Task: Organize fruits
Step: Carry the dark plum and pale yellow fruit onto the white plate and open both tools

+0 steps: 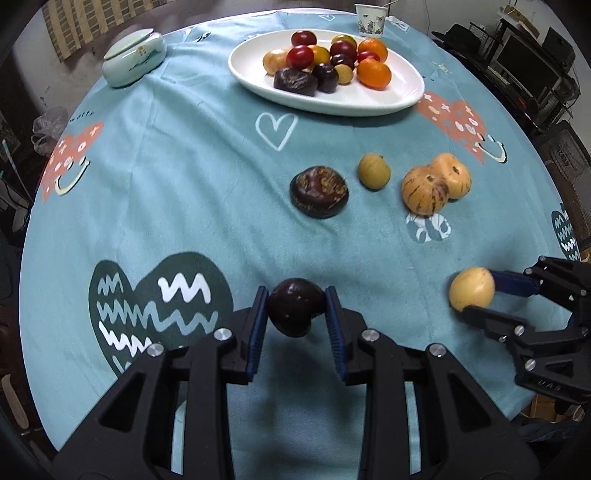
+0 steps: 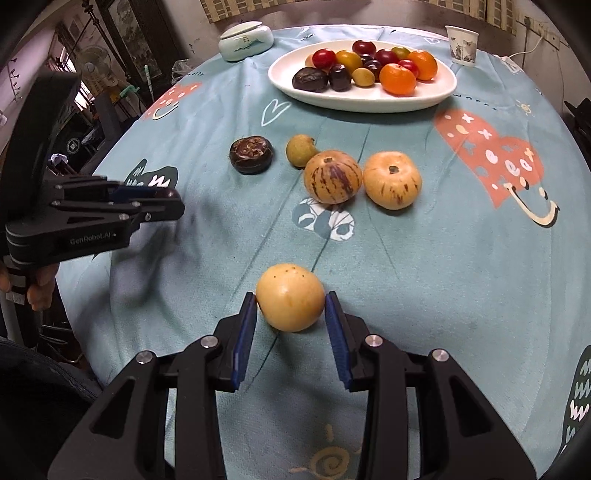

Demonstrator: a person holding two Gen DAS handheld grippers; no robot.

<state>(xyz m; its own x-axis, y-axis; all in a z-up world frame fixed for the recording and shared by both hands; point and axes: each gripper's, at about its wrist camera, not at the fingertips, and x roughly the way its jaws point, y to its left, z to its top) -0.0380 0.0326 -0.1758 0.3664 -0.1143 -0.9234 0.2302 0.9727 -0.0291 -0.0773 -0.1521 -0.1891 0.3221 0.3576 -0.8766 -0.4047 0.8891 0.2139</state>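
My left gripper (image 1: 295, 314) is shut on a dark purple round fruit (image 1: 295, 312), low over the teal tablecloth. My right gripper (image 2: 290, 306) is shut on a smooth yellow fruit (image 2: 290, 302); in the left wrist view it shows at the right (image 1: 476, 293). Loose on the cloth beyond lie a dark brown flat fruit (image 1: 319, 192), a small yellow-green fruit (image 1: 373, 171) and two striped tan fruits (image 2: 332, 176) (image 2: 392, 180). A white oval plate (image 1: 332, 105) at the far side holds several red, purple, yellow and orange fruits.
A pale green lidded ceramic jar (image 1: 133, 59) stands at the far left and a paper cup (image 1: 370, 20) behind the plate. The round table's edge curves close on both sides. A hand (image 2: 37, 291) grips the left tool's handle.
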